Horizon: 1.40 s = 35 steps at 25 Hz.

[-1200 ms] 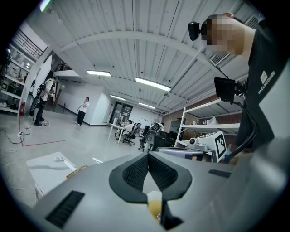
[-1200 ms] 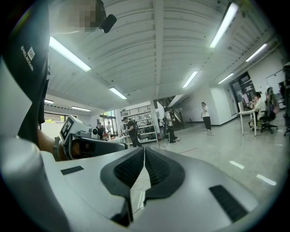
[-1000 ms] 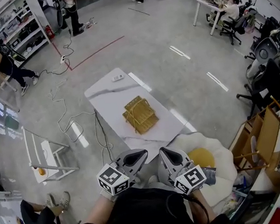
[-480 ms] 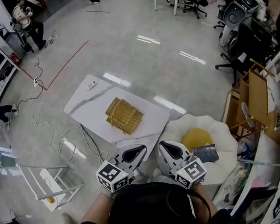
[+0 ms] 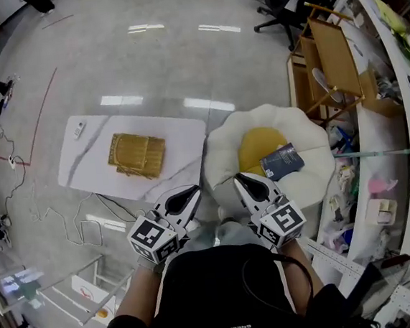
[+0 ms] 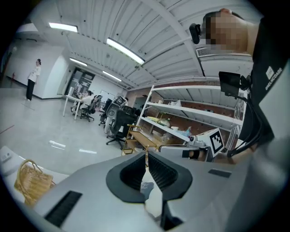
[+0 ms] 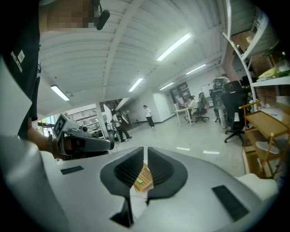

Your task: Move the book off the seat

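1. My left gripper is shut: its jaws stand together with only a hairline between them, and nothing is in them.
2. My right gripper is closed the same way and is also empty. Through the slit I see only a strip of the scene beyond.
3. In the head view I hold both grippers side by side close to my chest. Their tips point toward the seat, and neither touches anything.
4. The book, dark blue, lies flat and askew on the seat. It sits on the right edge of the yellow centre and partly on the white padding.
5. The book is near my right gripper's tip but apart from it. The seat's white near rim lies between the two.
6. The seat, white and petal-shaped, stands just beside the right end of a white marbled table.
7. On the table sit a woven basket and, near its far left corner, a small white remote.
8. A wooden rack stands beyond the seat.
9. Cables trail over the glossy floor left of the table.
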Available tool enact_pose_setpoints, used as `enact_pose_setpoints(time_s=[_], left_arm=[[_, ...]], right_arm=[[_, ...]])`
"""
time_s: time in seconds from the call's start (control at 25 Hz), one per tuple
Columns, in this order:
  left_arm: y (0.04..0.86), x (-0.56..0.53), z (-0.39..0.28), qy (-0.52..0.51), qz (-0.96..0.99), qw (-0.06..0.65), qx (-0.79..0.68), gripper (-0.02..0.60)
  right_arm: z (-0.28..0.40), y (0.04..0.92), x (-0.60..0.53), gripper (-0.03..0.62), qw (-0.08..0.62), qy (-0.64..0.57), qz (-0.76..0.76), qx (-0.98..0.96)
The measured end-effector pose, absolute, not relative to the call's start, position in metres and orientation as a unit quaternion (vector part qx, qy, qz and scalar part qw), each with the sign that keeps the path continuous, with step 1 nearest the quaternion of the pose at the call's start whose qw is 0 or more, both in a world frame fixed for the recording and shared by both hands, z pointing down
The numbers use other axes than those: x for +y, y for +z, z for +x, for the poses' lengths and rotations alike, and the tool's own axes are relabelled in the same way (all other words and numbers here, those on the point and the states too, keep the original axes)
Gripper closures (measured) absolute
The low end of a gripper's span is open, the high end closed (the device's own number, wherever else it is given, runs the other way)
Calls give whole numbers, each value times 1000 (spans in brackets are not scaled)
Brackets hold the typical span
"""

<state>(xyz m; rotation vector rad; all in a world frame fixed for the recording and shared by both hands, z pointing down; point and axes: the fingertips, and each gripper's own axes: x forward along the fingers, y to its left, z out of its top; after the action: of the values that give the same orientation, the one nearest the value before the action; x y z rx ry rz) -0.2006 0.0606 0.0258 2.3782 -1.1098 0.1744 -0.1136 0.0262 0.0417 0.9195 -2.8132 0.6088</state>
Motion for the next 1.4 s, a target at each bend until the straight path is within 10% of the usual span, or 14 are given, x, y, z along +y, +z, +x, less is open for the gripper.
enact_pose_setpoints(time_s=[1.4], left_arm=[[340, 45, -1, 163, 874, 382, -250, 555]], right_arm=[[196, 403, 8, 368, 178, 437, 550, -689]])
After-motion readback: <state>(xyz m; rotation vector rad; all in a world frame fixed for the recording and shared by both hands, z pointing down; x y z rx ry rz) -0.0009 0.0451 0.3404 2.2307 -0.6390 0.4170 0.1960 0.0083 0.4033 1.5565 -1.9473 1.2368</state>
